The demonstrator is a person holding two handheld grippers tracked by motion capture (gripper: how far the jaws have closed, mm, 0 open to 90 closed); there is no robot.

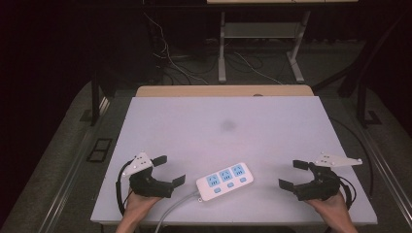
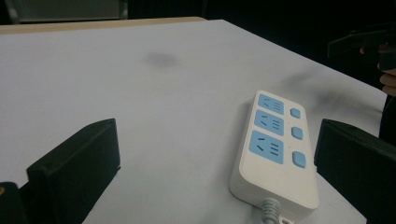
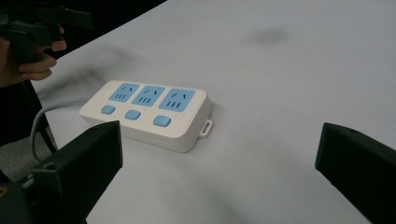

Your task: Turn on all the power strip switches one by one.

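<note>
Power strip [image 1: 225, 180] lying flat near the tabletop's [image 1: 204, 121] front edge, between left tongs [image 1: 169, 171] and right tongs [image 1: 293, 174], touched by neither. Both tongs wide apart, holding nothing. Bare surface stretching toward far edge.

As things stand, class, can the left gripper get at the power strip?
Probably yes: the left gripper stands open beside the power strip, with bare table between them and nothing in the way.
</note>
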